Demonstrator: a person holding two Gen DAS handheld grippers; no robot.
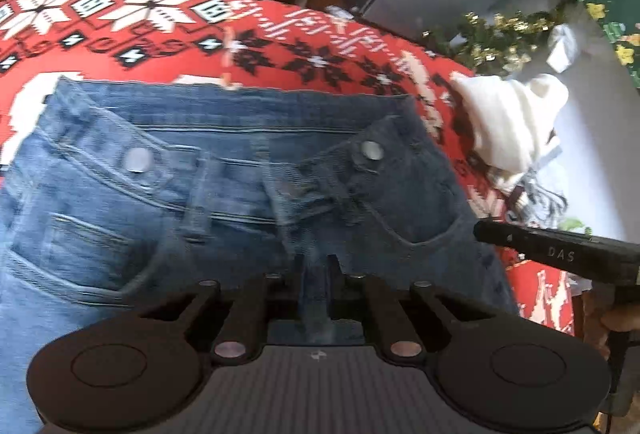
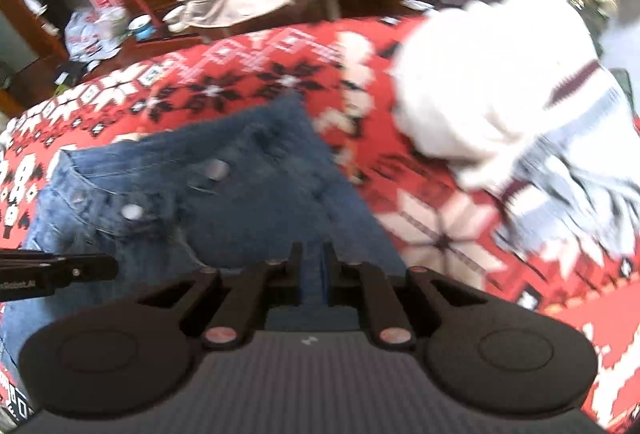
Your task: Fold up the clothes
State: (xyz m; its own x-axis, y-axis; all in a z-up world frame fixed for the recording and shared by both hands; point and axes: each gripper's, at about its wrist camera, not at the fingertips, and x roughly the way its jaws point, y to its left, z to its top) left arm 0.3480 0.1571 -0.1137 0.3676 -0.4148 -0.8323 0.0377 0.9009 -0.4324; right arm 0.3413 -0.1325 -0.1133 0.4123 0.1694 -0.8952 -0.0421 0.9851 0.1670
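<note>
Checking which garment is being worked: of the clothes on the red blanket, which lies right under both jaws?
The jeans, blue denim under both; the white sweater sits off at the blanket's edge.

Both views are evenly and fairly brightly lit, with soft diffuse light and no hard shadows. The jeans (image 1: 224,194) serve as landmark: in the left wrist view their waistband and rivets are moderately sharp, while the patterned red cloth (image 1: 160,30) beyond them smears slightly. In the right wrist view motion blur is heavy; the white garment (image 2: 492,102) to the right of the jeans streaks strongly. Fisheye distortion bends straight edges toward the dark corners.
</note>
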